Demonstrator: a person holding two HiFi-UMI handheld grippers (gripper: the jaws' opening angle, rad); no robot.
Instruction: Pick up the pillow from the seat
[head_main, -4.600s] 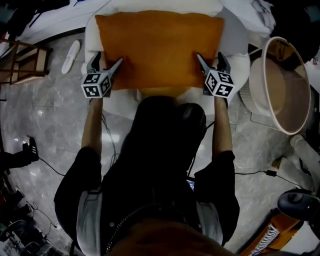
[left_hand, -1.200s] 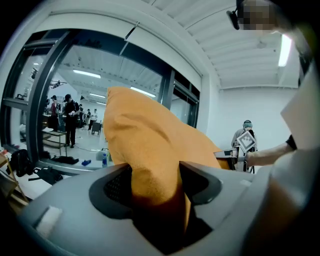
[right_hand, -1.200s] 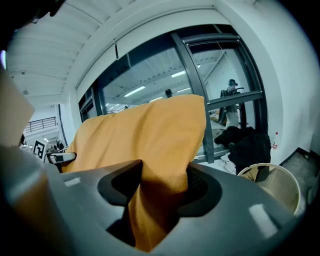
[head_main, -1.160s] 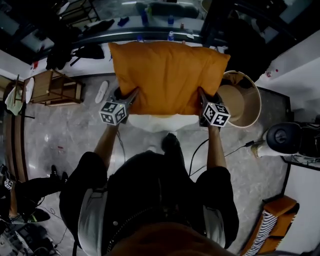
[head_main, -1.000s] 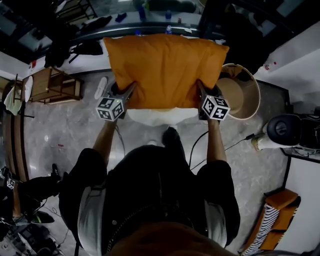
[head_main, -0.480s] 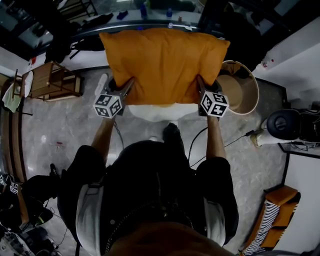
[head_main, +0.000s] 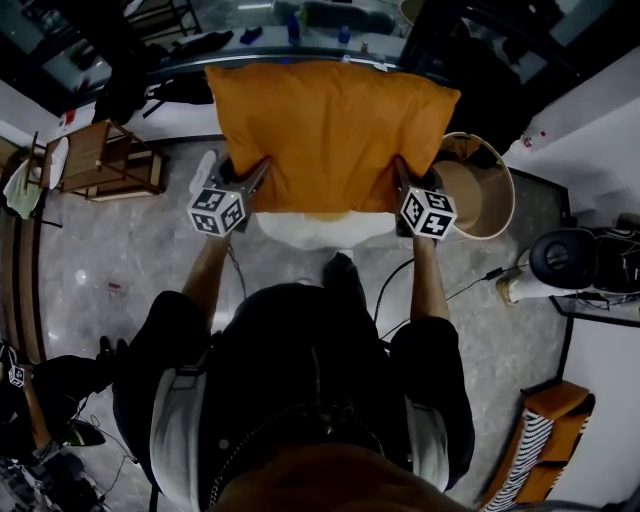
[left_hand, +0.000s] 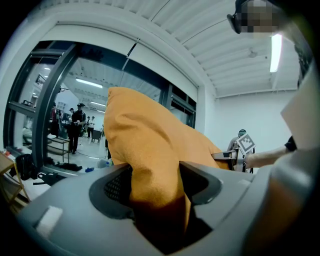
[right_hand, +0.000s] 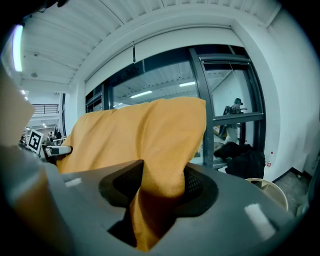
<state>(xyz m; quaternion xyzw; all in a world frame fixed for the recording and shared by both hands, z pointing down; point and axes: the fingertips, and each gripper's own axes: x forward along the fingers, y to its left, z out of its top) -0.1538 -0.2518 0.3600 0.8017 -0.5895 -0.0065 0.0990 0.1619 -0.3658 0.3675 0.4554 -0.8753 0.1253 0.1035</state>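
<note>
Plump orange fabric pillow is held up over the white padded seat. Left gripper jaws pinch its near-left corner, with fabric bunched between the pads. Right gripper jaws pinch the near-right corner likewise. Round beige basket stands right of the seat.

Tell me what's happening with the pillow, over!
Left claw shut on pillow, near left corner. Right claw shut on near right corner. Pillow held up over the white seat. Nothing in the way, over.
</note>
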